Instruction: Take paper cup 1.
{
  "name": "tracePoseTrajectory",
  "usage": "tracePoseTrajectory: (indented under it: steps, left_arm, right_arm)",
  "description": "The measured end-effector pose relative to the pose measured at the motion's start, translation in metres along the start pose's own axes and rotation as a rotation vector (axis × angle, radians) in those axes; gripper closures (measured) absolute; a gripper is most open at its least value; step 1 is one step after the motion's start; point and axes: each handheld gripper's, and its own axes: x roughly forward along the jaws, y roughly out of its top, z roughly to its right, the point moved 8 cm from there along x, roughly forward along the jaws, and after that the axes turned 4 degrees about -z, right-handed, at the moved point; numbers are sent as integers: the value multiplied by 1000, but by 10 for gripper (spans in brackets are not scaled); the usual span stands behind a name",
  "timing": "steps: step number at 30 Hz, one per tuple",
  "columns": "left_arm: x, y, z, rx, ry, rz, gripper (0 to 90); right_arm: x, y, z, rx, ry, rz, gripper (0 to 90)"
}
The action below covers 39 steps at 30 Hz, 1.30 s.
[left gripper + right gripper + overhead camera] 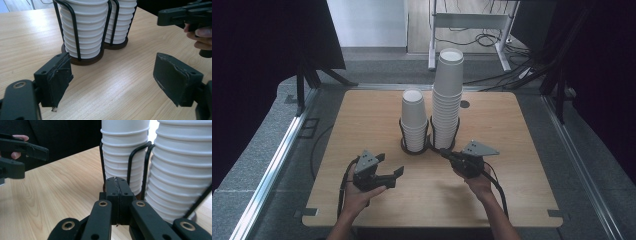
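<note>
Two stacks of white paper cups stand in black wire holders (414, 147) at the middle of the wooden table (517, 150): a short stack (413, 120) on the left and a tall stack (447, 95) on the right. My left gripper (391, 164) hovers in front of the short stack (85, 30), open, with nothing between its pads (57, 77). My right gripper (443, 150) is shut and empty, its tip (116, 183) close to the foot of the tall stack (180, 170). The short stack (125, 157) stands just behind that tip.
Both holders share the table's centre line, with bare wood around them. The right gripper (185, 15) appears at the top right of the left gripper view. Beyond the table are a white desk frame (472, 22) and cables (507, 75) on the floor.
</note>
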Motion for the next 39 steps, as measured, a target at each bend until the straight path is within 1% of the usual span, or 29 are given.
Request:
tracePoseTrajectory:
  steps: [3,4,8,9,11,12,13,15,18,21,24,26,30,34,36,37,39]
  left_arm:
    - [-1,3,-2,-10,-1,10,155]
    - [-1,4,-3,-13,-2,13,156]
    - [1,6,-2,-13,-11,17,156]
    - [2,7,-1,-12,-13,17,155]
    - [4,7,-1,-9,-13,13,154]
    - [4,7,-1,-9,-13,13,154]
    - [6,7,-1,-4,-12,3,156]
    - [7,7,-2,-4,-11,1,157]
    - [7,8,-3,-2,-6,7,158]
    - [5,9,-5,-7,2,11,158]
    - [5,8,-7,-10,7,8,158]
    - [5,7,-8,-4,12,-5,158]
    - [5,6,-9,-4,10,-12,157]
    - [4,6,-9,-5,8,-11,157]
    - [4,6,-9,-7,7,-9,157]
    - [3,6,-10,-8,6,-9,157]
    - [3,7,-10,-15,3,-7,156]
  right_arm:
    - [10,2,0,-3,3,8,895]
    - [15,3,-1,10,10,9,895]
    - [28,2,0,37,12,0,895]
    - [30,2,1,39,12,-2,895]
    - [34,3,2,57,11,-5,895]
    - [34,3,2,57,11,-5,895]
    - [37,5,3,75,16,-2,896]
    - [39,7,2,76,19,-3,896]
    - [45,9,0,73,23,-7,896]
    - [53,10,-5,49,29,-24,896]
    - [60,11,-9,32,36,-39,896]
    - [66,13,-11,21,39,-46,896]
    - [73,15,-11,23,40,-45,897]
    - [78,19,-9,26,35,-44,897]
    - [82,24,-7,28,30,-34,896]
    - [82,26,-7,25,26,-33,896]
    - [84,28,-6,-1,2,-40,896]
